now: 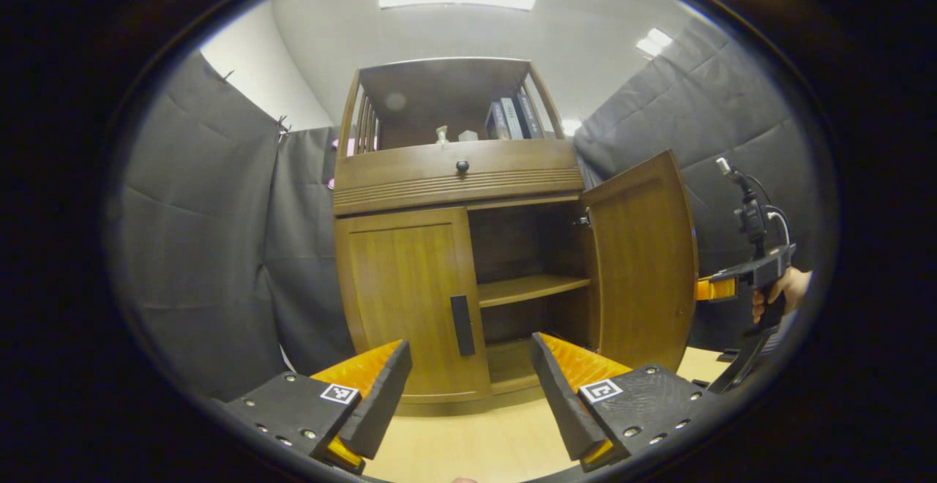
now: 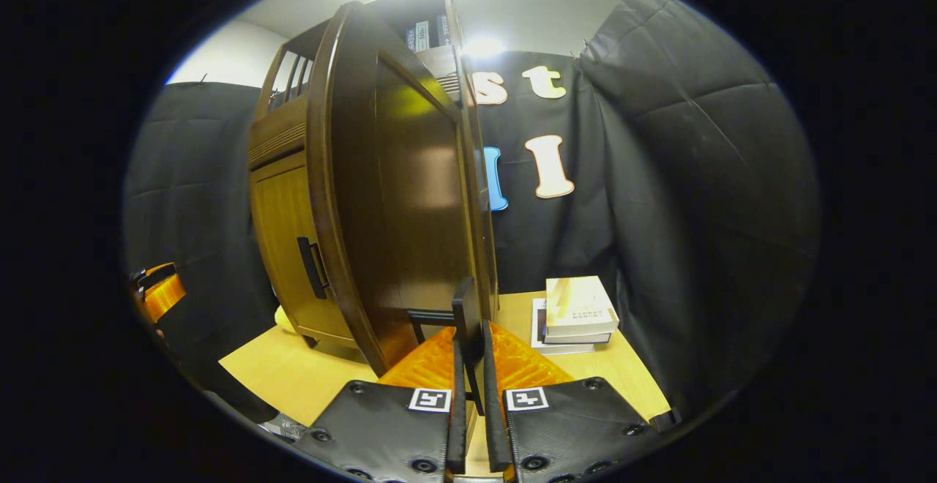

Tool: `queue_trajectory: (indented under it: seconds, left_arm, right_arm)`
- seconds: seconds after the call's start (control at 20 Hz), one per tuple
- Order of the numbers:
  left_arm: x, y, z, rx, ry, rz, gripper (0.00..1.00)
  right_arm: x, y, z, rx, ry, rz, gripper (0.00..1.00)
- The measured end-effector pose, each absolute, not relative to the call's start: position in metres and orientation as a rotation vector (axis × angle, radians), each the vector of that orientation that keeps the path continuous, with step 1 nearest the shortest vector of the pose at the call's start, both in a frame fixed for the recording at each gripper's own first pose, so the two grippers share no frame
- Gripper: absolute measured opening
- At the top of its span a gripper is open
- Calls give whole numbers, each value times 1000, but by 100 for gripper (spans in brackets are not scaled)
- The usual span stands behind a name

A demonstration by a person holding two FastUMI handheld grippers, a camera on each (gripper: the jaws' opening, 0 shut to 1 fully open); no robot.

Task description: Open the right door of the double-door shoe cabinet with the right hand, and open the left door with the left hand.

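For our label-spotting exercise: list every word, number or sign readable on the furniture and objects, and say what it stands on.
Shelf books: spine print too small to read.
Stacked books: cover print too blurred to read.
Square markers: patterns, not words.
Nothing legible otherwise.

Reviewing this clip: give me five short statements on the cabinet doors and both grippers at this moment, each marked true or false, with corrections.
1. The right door of the brown wooden shoe cabinet stands open. True.
2. The left door with the dark vertical handle is open too. False: it is closed.
3. The right gripper is shut on the right door's dark handle. True.
4. The left gripper grips the left door's handle. False: it is open, short of the door.
5. A stack of books lies on the pale wooden floor beside the cabinet. True.
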State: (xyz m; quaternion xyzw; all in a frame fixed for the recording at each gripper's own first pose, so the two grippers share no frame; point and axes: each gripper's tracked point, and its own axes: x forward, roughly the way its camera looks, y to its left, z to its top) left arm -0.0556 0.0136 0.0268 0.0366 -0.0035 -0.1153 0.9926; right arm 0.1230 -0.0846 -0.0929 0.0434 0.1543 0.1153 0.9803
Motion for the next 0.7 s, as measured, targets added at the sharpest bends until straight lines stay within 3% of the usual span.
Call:
queue_trajectory:
  seconds: [0.7]
  left_arm:
    - [-19, 7, 5, 12, 13, -272, 94]
  right_arm:
    - [77, -118, -55, 40, 223, 39, 13]
